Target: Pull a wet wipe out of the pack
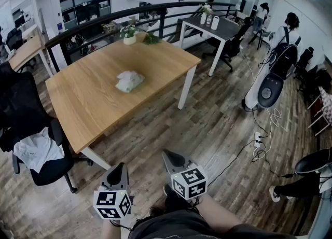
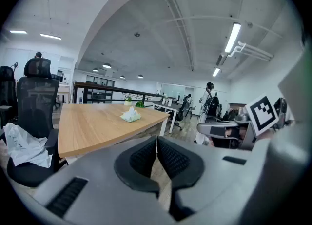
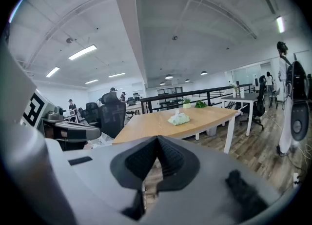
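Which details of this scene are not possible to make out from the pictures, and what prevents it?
- Pale green soft wet wipe pack: print and flap too small in every view, far off on the light wooden table.
- Hands holding the left gripper and right gripper: hidden beneath the marker cubes, head view.
- White crumpled cloth on the black office chair: too small to identify, head view.

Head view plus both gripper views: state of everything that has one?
wet wipe pack: lying on the wooden table, untouched, a wipe tuft sticking up.
left tool: shut, empty, short of the table.
right tool: shut, empty, short of the table.
potted plant: upright at the table's far edge.
office chair: white cloth draped over its seat.
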`<state>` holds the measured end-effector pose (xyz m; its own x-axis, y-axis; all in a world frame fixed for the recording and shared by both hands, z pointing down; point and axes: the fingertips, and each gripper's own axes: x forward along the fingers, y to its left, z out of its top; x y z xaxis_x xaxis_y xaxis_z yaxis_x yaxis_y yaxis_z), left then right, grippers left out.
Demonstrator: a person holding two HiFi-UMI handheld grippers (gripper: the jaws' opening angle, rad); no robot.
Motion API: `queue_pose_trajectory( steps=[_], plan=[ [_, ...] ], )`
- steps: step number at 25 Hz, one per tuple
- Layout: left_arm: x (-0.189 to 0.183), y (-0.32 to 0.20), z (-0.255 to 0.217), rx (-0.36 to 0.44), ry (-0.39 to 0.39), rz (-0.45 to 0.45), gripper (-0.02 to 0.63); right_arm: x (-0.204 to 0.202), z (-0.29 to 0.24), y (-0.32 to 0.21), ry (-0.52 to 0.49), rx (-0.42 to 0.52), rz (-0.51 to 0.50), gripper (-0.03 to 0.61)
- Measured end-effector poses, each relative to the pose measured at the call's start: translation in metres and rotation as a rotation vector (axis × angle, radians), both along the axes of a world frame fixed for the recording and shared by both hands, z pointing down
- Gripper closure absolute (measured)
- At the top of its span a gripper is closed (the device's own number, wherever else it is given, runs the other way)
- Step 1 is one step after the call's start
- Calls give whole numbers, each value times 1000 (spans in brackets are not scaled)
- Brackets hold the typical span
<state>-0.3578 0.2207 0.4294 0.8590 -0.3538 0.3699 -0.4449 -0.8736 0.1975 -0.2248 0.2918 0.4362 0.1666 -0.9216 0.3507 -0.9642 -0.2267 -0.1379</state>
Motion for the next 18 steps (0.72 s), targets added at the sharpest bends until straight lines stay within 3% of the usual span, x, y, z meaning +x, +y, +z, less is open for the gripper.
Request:
queue_pose_trajectory(
  steps=[18],
  plan=[
    [-6,4,11,-23,5,-6,595,-20,7,-5,-2,10,-36,554]
  ],
)
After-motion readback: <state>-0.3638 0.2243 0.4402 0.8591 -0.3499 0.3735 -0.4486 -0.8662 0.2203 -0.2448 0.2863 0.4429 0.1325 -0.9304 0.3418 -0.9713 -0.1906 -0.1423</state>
